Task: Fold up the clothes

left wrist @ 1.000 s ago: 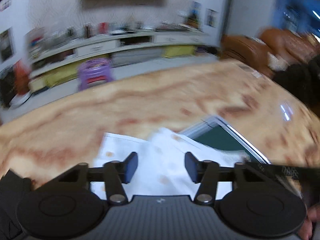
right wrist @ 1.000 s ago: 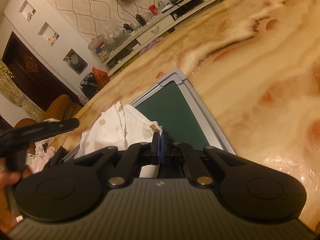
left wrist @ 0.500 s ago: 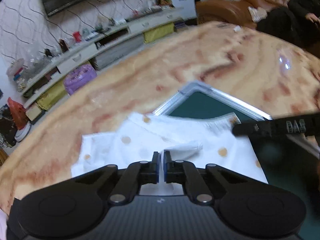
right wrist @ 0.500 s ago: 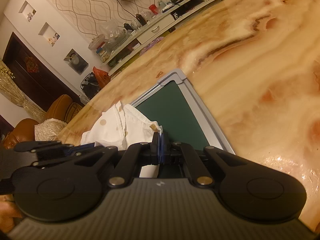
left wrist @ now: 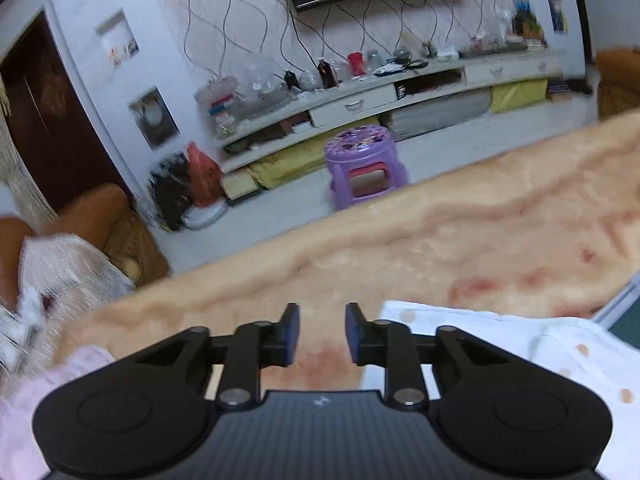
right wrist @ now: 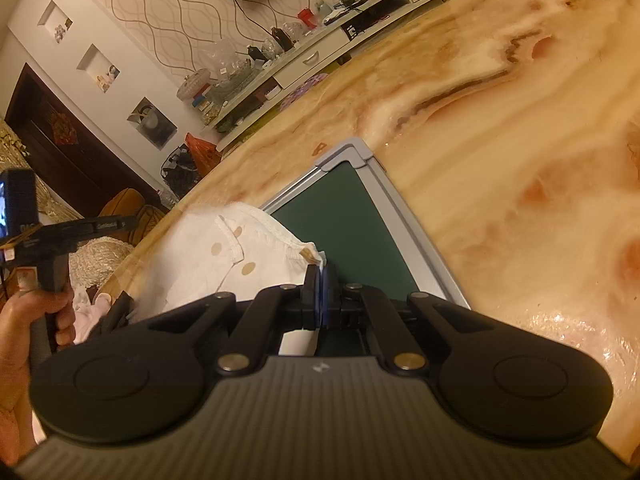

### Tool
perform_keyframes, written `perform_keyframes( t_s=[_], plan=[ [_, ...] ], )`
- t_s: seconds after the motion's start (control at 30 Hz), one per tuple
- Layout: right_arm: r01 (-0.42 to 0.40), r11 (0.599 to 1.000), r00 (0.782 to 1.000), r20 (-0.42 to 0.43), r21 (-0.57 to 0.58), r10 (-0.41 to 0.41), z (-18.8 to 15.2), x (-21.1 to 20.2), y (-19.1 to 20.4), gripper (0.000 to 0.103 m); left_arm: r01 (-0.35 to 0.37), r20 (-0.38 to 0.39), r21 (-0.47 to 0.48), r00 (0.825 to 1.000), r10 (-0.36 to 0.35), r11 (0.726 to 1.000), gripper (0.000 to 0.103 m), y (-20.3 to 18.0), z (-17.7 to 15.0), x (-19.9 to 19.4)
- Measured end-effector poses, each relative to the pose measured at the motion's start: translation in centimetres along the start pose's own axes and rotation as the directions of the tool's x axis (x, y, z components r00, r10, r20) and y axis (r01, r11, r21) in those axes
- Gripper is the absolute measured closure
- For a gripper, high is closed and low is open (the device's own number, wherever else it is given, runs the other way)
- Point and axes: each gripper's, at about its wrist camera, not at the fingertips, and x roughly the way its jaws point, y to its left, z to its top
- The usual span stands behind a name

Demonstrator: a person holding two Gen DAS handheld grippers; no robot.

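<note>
A white garment with tan dots [right wrist: 224, 264] lies crumpled on the marble table [right wrist: 500, 160], partly over a green board [right wrist: 348, 224]. My right gripper [right wrist: 320, 276] is shut on the garment's hem corner above the board. My left gripper [left wrist: 322, 320] hangs over bare marble, just left of the white garment [left wrist: 500, 344]. Its jaws are opening and nothing is between them. In the right wrist view the left gripper [right wrist: 132, 222] is held by a hand [right wrist: 40, 312] at the table's left edge.
A pink cloth [left wrist: 24, 400] lies at the near left edge of the table. Beyond the table edge stand a purple stool [left wrist: 364, 164], a brown sofa [left wrist: 100, 220] with a lace cover, and a long TV shelf [left wrist: 360, 100].
My left gripper has swung left off the white garment, and its jaws, shut half a second ago, have parted. The right gripper keeps its hold and has not moved.
</note>
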Motion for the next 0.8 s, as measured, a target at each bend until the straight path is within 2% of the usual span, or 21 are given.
perform_keyframes(
  t_s=[0.1, 0.17, 0.23, 0.27, 0.4, 0.5, 0.73, 0.8],
  plan=[
    [0.0, 1.0, 1.0, 0.0, -0.001, 0.0, 0.0, 0.0, 0.0, 0.1, 0.169, -0.006, -0.007, 0.986, -0.169, 0.986, 0.072, 0.2, -1.3, -1.1],
    [0.0, 1.0, 1.0, 0.0, -0.002, 0.0, 0.0, 0.0, -0.1, 0.1, 0.268, -0.025, 0.094, 0.964, -0.266, 0.959, 0.071, -1.7, -2.4, -2.3],
    [0.0, 1.0, 1.0, 0.0, -0.003, 0.0, 0.0, 0.0, -0.1, 0.1, 0.327, -0.047, 0.197, 0.945, -0.324, 0.924, 0.063, -3.7, -3.7, -3.4],
    [0.0, 1.0, 1.0, 0.0, -0.003, 0.0, 0.0, 0.0, -0.1, 0.1, 0.339, -0.053, 0.241, 0.94, -0.336, 0.91, 0.057, -4.8, -4.3, -3.8],
    [0.006, 1.0, 1.0, 0.002, -0.013, -0.006, 0.0, 0.0, 0.0, 0.1, 0.324, -0.035, 0.311, 0.943, -0.33, 0.893, 0.057, -8.2, -5.3, -4.1],
    [0.004, 1.0, 1.0, 0.0, -0.011, -0.004, -0.1, 0.0, 0.0, 0.1, 0.29, -0.03, 0.354, 0.954, -0.299, 0.889, 0.057, -10.2, -5.0, -3.7],
    [-0.003, 1.0, 1.0, -0.002, -0.003, 0.003, 0.0, 0.1, -0.1, 0.1, 0.291, -0.066, 0.373, 0.955, -0.288, 0.881, 0.057, -11.0, -5.4, -2.8],
    [-0.005, 1.0, 1.0, -0.003, 0.0, 0.005, 0.0, 0.1, -0.1, 0.1, 0.302, -0.065, 0.36, 0.952, -0.299, 0.883, 0.063, -10.8, -5.5, -2.7]
  ],
)
